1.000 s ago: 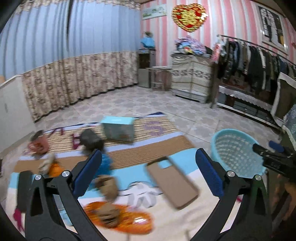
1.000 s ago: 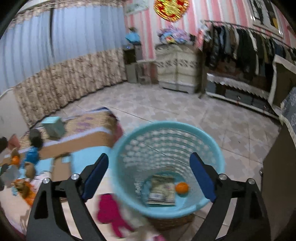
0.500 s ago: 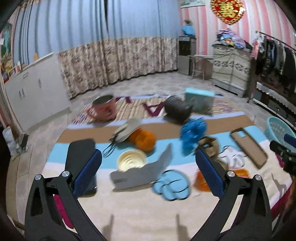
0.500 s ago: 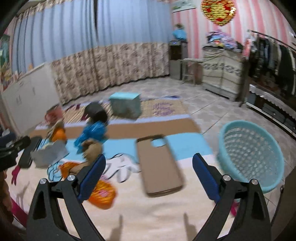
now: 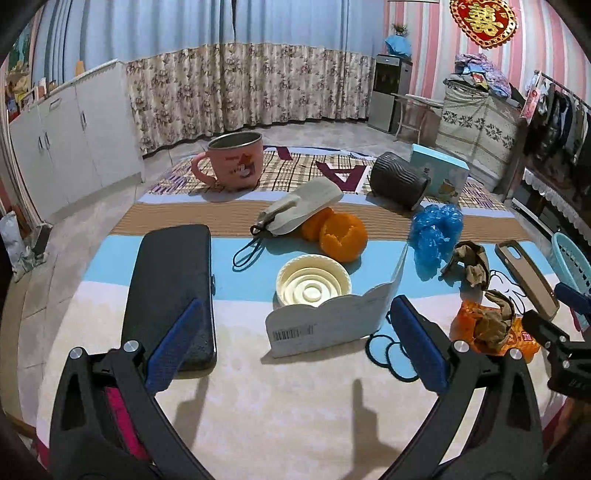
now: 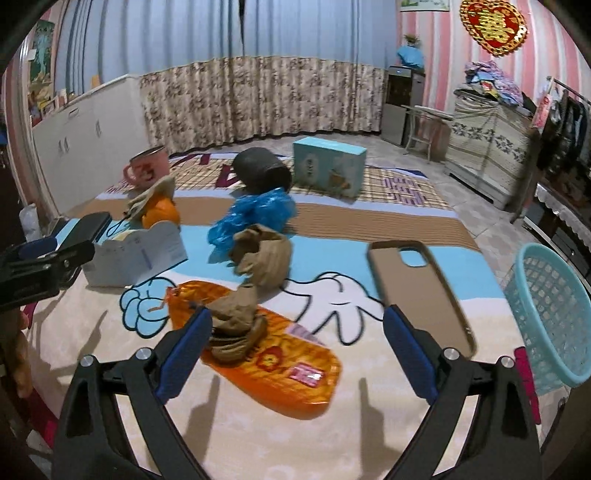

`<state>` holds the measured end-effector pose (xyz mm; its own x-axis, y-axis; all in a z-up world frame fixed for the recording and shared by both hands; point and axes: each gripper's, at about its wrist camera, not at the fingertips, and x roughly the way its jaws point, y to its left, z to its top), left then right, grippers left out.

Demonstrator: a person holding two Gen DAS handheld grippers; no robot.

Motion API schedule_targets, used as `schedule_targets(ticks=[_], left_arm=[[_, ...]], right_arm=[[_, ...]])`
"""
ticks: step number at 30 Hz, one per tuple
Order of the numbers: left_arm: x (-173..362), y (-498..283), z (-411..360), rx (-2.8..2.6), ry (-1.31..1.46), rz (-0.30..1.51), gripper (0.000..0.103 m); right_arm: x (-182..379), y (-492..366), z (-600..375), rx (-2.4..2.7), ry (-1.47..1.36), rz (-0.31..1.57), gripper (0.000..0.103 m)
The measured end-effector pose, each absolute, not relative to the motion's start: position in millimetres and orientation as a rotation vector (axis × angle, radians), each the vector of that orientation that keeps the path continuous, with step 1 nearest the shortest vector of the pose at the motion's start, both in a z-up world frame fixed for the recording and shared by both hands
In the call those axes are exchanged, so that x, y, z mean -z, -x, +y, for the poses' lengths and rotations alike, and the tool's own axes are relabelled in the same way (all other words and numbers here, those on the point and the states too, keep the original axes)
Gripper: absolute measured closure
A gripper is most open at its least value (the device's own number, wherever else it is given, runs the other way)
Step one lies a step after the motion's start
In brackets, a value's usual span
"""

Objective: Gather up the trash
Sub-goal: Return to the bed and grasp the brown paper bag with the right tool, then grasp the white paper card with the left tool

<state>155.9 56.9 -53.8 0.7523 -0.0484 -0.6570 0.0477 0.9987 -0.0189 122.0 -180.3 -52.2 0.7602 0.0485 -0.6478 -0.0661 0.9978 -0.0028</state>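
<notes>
A cartoon-print mat [image 5: 258, 387] lies spread on a tiled floor, littered with objects. The left claw [image 5: 295, 343] is spread wide and holds nothing; it hangs over the mat's near edge. The right claw [image 6: 299, 347] is also spread and empty.

In the left view, a white card [image 5: 332, 317] with a barcode label stands at the centre, its print too small to read. Behind it, toward 12 o'clock, sits a cream lid [image 5: 313, 281], then orange peel [image 5: 341, 234] and a grey pouch [image 5: 303, 206]. A black case [image 5: 171, 288] lies at 9 o'clock. A pink mug [image 5: 232, 162] with a cartoon mouse stands at 11 o'clock. A large letter "A" is printed on the mat's far end.

In the right view, an orange wrapper [image 6: 273, 362] lies between the fingers, with crumpled brown paper [image 6: 236, 321] on its left end; a second brown wad [image 6: 264, 254] and a blue bag [image 6: 255, 218] lie beyond. A tan phone case [image 6: 417, 291] lies at 2 o'clock, and the blue basket [image 6: 550, 317] stands at 3 o'clock, off the mat. The wrapper's labels are unreadable.

A second ago the right claw hovered over the basket, which held a packet and an orange; now both views have swung back to the mat and sharpened.

Only the left view shows the lid clearly; only the right shows the basket's mesh wall in full. A red wall ornament [image 6: 493, 26] hangs at 1 o'clock.
</notes>
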Motion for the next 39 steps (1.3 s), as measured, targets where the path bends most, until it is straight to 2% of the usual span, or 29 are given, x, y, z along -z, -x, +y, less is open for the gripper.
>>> schedule_targets(ticks=[4, 6, 7, 8, 9, 14, 21, 30, 35, 39], left_arm=[[55, -155, 49, 0.061, -0.034, 0.712, 0.005], [56, -154, 45, 0.069, -0.05, 0.713, 0.005], [57, -154, 44, 0.071, -0.056, 0.714, 0.005], [58, -154, 43, 0.074, -0.061, 0.713, 0.005], [58, -154, 42, 0.076, -0.063, 0.713, 0.005], [60, -157, 39, 0.092, -0.058, 0.717, 0.005], [65, -168, 33, 0.123, -0.047, 0.751, 0.006], [66, -161, 11, 0.199, -0.118, 0.766, 0.032], [64, -160, 14, 0.21, -0.094, 0.77, 0.061], [63, -157, 19, 0.249, -0.055, 0.781, 0.068]], right_arm=[[58, -127, -166, -0.109, 0.04, 0.725, 0.023], [64, -130, -159, -0.131, 0.054, 0.747, 0.035], [65, -132, -157, -0.144, 0.05, 0.755, 0.036], [66, -133, -156, -0.156, 0.044, 0.762, 0.041], [69, -134, -155, -0.176, 0.038, 0.776, 0.053], [66, -133, -160, -0.198, 0.02, 0.756, 0.058], [49, -127, -192, -0.106, -0.009, 0.677, 0.058], [50, -125, -216, -0.073, -0.06, 0.677, 0.058], [51, -125, -224, -0.061, -0.083, 0.676, 0.058], [51, -125, -228, -0.056, -0.099, 0.675, 0.058]])
